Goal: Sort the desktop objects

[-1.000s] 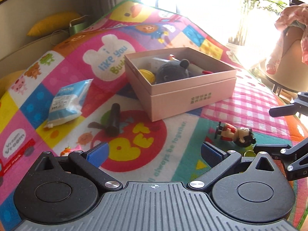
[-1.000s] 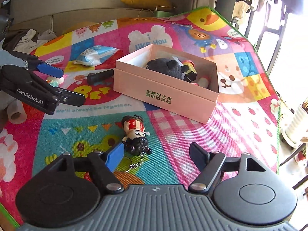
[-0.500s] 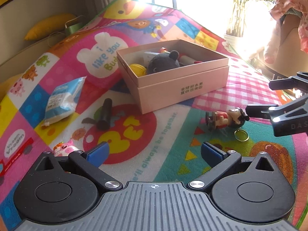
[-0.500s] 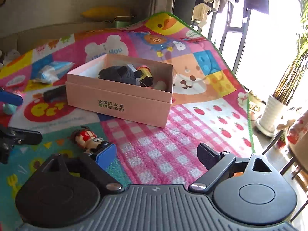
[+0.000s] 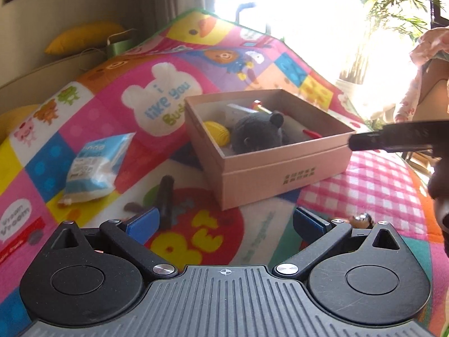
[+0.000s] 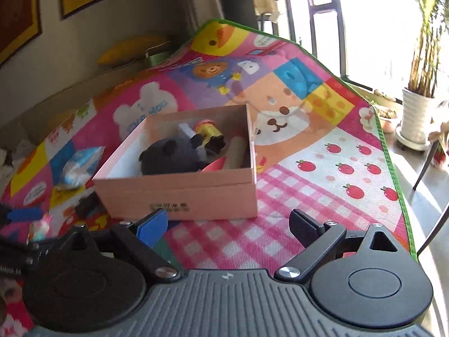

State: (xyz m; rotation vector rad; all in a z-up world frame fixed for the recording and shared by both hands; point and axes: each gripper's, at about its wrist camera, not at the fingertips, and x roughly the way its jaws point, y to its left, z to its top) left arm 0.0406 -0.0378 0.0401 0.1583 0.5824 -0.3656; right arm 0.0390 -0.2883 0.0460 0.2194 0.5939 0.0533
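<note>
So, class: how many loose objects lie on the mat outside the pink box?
4 visible: the blue-white packet left of the pink box, the black cylinder before it, the doll keychain nearer right, a small pink toy. Others may be hidden.

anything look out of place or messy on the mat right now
Nothing is spilled or broken. Several items still lie loose on the mat outside the pink box: a blue-white packet, a dark cylinder and a small figurine. The box sits slightly askew to the mat's squares.
</note>
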